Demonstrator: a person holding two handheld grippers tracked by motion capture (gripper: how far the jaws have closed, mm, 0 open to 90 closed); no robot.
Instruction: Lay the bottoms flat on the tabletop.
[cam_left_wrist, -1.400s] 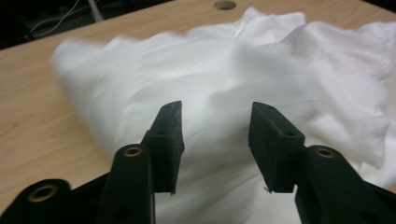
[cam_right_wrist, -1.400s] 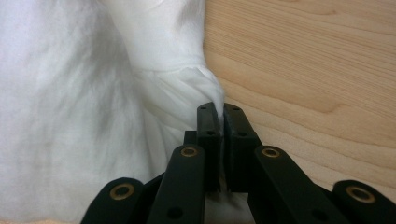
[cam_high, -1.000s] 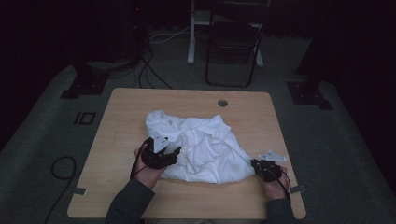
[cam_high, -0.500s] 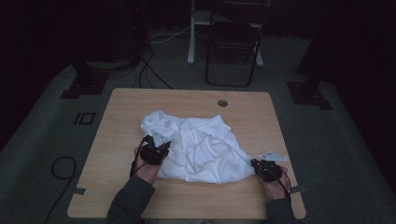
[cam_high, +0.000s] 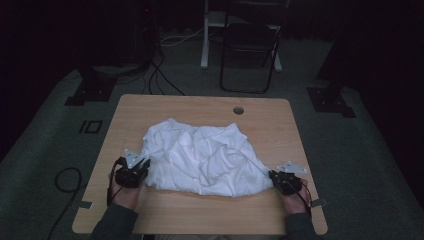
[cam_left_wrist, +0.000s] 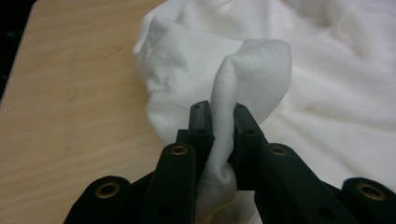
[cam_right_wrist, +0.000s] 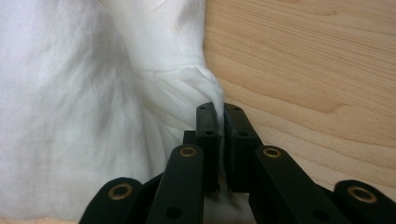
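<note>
Left claw (cam_left_wrist: 219, 116) pinches fold of white cloth (cam_left_wrist: 261, 60) above wooden table (cam_left_wrist: 70, 107).

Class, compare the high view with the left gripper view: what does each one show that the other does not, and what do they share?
High view alone: the whole light wooden table with its round cable hole, the black folding chair behind it, the person's sleeves, and the right gripper at the crumpled white cloth's near right corner. Left gripper view alone: close detail of a bunched fold of cloth pinched between the two black jaws, which are closed on it. Shared: the white cloth, the wooden tabletop, and the left gripper gripping the cloth's left edge.
</note>
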